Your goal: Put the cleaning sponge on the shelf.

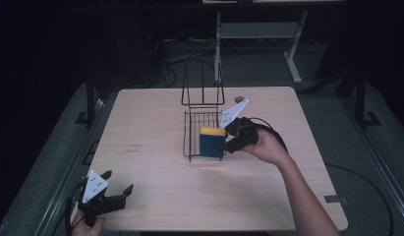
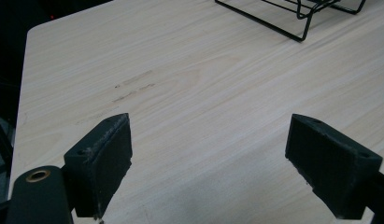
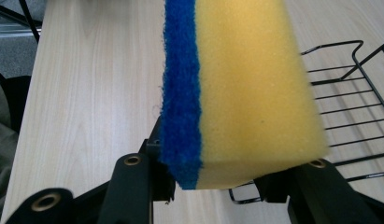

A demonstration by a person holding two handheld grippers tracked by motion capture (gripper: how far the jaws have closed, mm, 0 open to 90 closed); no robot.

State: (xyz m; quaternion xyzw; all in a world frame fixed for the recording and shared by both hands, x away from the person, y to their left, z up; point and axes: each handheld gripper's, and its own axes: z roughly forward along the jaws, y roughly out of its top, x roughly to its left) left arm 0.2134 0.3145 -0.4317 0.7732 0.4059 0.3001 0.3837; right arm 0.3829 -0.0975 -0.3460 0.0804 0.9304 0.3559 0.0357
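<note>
A yellow sponge with a blue scouring side [image 1: 212, 141] [image 3: 236, 88] is held upright at the front of a black wire rack [image 1: 202, 123] [image 3: 348, 107] in the middle of the table. My right gripper [image 1: 228, 142] [image 3: 217, 179] is shut on the sponge, its jaws squeezing the sponge's lower end. Down at the table's near left corner, my left gripper [image 1: 118, 184] [image 2: 208, 163] stands open over bare wood, nothing between its pads [image 2: 103, 158]. A corner of the rack [image 2: 297, 18] lies farther off in the left gripper view.
The light wooden table [image 1: 150, 147] has faint dark scuffs [image 1: 133, 147] [image 2: 133, 88] left of the rack. A small round dark object [image 1: 239, 99] lies near the far edge. Beyond the table stands a grey desk frame [image 1: 258, 34] with cables on the floor.
</note>
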